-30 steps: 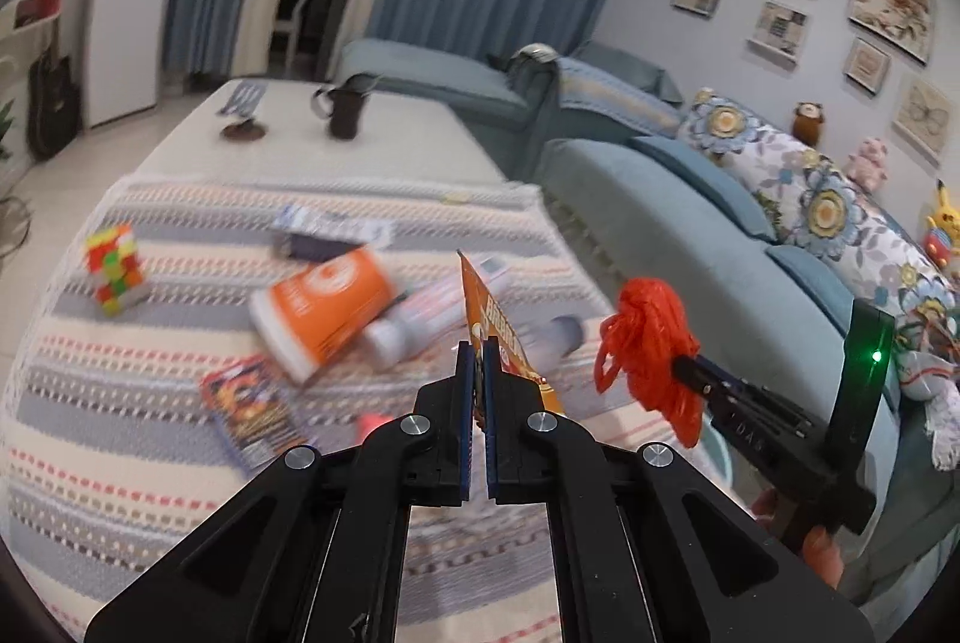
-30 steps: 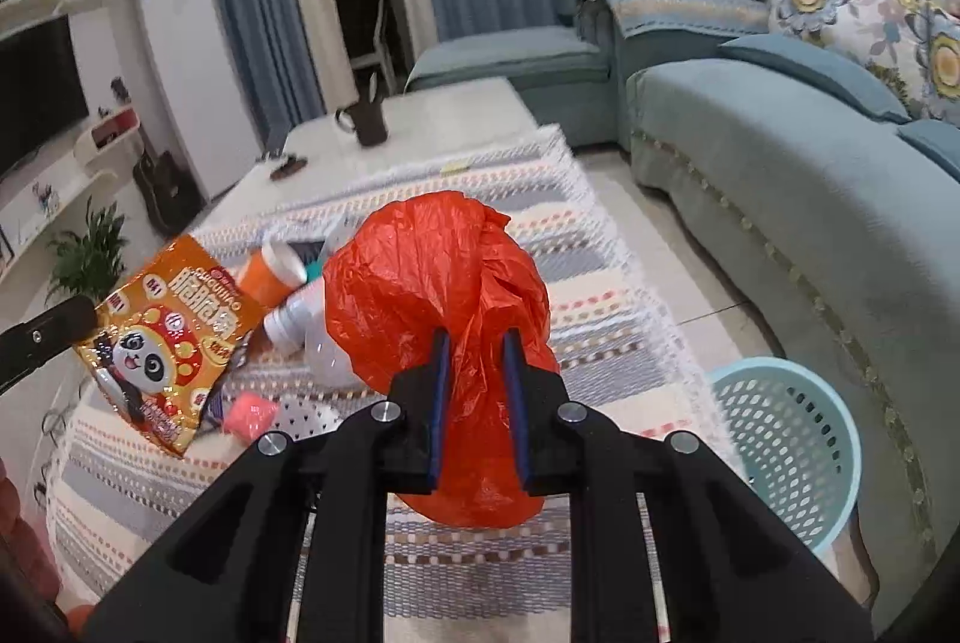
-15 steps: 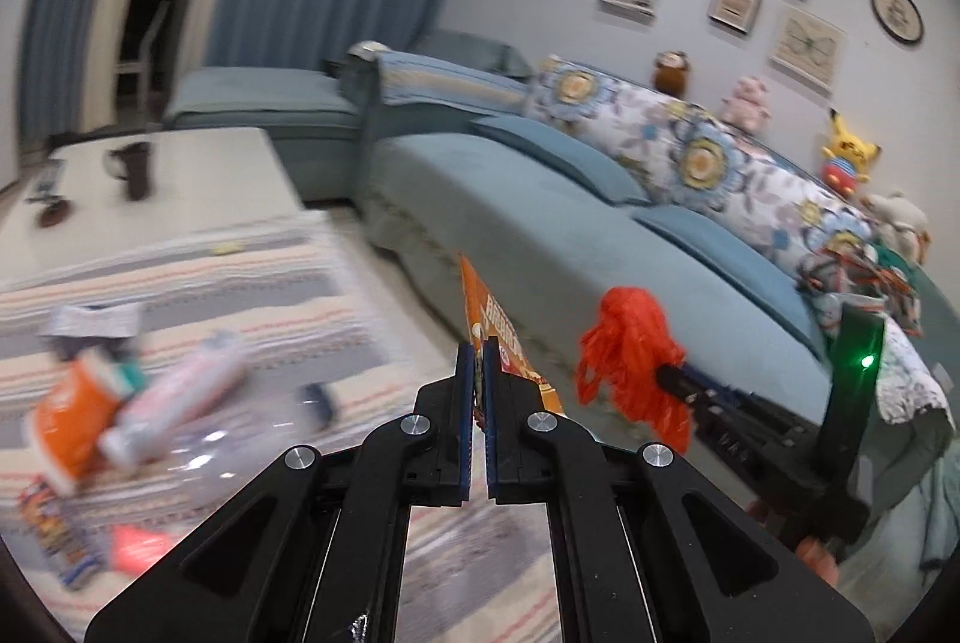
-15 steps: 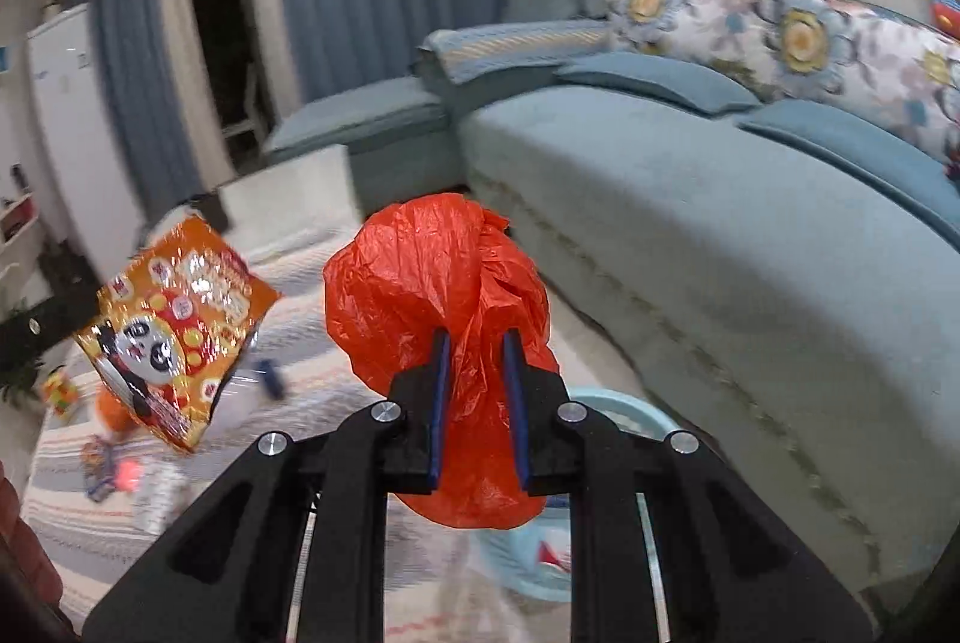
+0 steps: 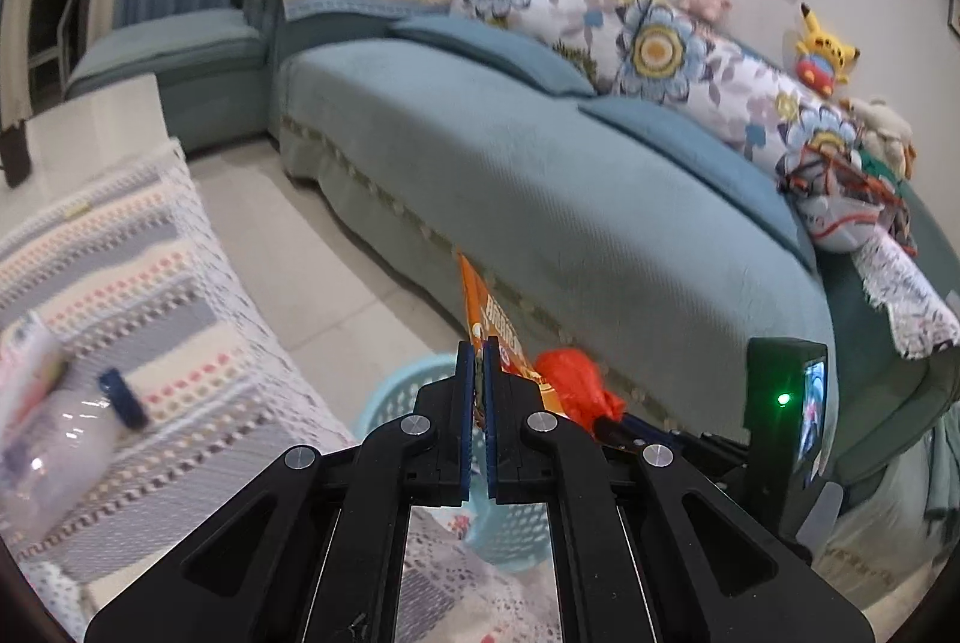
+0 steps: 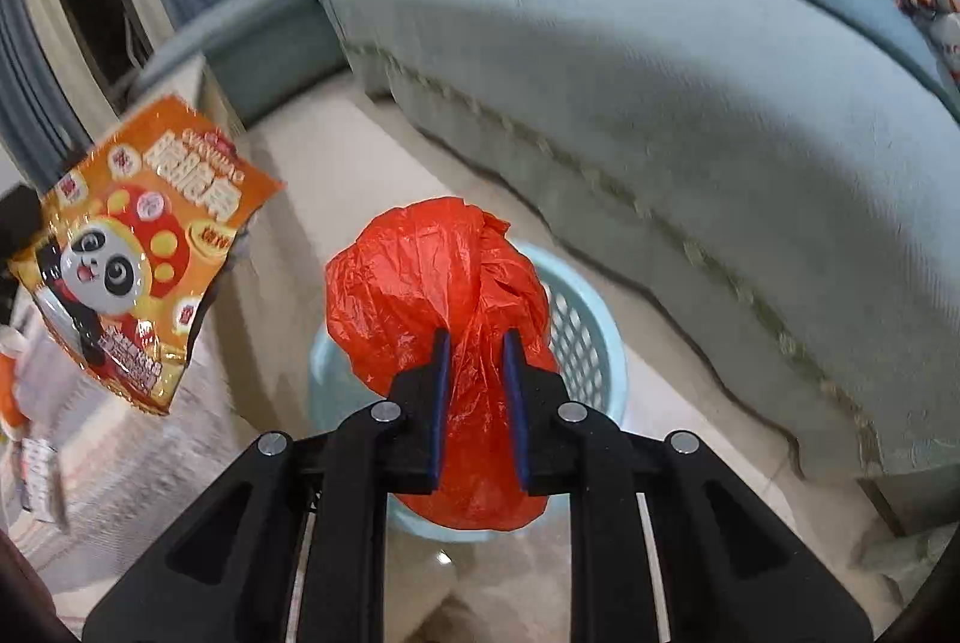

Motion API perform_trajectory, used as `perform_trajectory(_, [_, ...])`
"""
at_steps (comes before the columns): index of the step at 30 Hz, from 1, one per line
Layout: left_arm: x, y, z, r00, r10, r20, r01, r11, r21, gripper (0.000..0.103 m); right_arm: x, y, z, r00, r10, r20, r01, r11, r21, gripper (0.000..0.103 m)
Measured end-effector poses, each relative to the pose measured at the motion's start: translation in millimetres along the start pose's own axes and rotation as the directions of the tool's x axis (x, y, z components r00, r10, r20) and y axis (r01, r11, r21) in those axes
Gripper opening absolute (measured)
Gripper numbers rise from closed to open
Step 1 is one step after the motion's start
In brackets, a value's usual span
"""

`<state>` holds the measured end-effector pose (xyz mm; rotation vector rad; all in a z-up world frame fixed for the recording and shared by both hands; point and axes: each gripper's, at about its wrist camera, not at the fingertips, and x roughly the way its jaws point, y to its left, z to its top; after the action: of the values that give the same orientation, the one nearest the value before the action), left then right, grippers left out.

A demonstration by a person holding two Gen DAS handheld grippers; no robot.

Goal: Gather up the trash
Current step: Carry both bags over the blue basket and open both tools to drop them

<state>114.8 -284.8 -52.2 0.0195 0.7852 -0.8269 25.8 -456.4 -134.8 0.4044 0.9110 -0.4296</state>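
My left gripper (image 5: 479,350) is shut on an orange snack packet (image 5: 487,310), seen edge-on here. The right wrist view shows that snack packet (image 6: 135,253) face-on with its panda print, hanging at the left. My right gripper (image 6: 477,343) is shut on a crumpled red plastic bag (image 6: 432,277), held just above a light blue mesh basket (image 6: 585,337) on the floor. In the left wrist view the red bag (image 5: 573,382) and the basket (image 5: 408,391) sit just beyond my left fingers, with the right gripper's body low at the right.
A teal sofa (image 5: 570,187) with floral cushions and plush toys runs along the right. A striped cloth-covered table (image 5: 138,283) at the left carries a clear plastic bottle (image 5: 66,427) and other litter. Pale tiled floor (image 5: 336,253) lies between table and sofa.
Both grippers swung away from the table toward the sofa side and dipped, each carrying its item. The blue basket now sits directly under the red bag.
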Motion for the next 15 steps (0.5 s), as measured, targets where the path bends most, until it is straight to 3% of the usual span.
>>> perform_trajectory(4, [24.0, 3.3, -7.7, 0.998, -0.006, -0.058, 0.006, 1.000, -0.007, 0.023, 27.2, -5.7, -5.7, 0.997, 0.010, -0.073, -0.009, 1.000, 0.024, 0.017])
perform_trajectory(6, [28.4, 6.2, -12.6, 0.997, 0.012, -0.073, -0.013, 1.000, -0.006, 0.043, 37.0, -6.9, -6.5, 0.995, 0.016, -0.102, -0.014, 1.000, 0.026, 0.017])
perform_trajectory(9, [25.4, 11.1, -17.1, 0.997, 0.016, -0.078, -0.016, 1.000, -0.002, 0.045, 45.0, -8.8, -3.9, 0.989, 0.066, -0.133, -0.059, 0.996, 0.060, 0.019])
perform_trajectory(12, [16.2, 16.8, -20.6, 0.997, 0.027, -0.071, -0.027, 1.000, -0.003, 0.047, 44.5, -12.4, -6.2, 0.990, 0.060, -0.130, -0.052, 0.997, 0.063, 0.028])
perform_trajectory(15, [1.7, 21.2, -22.9, 0.998, 0.033, -0.059, -0.034, 0.999, -0.015, 0.052, 33.8, -10.9, -8.9, 0.990, 0.074, -0.117, -0.066, 0.995, 0.072, 0.044])
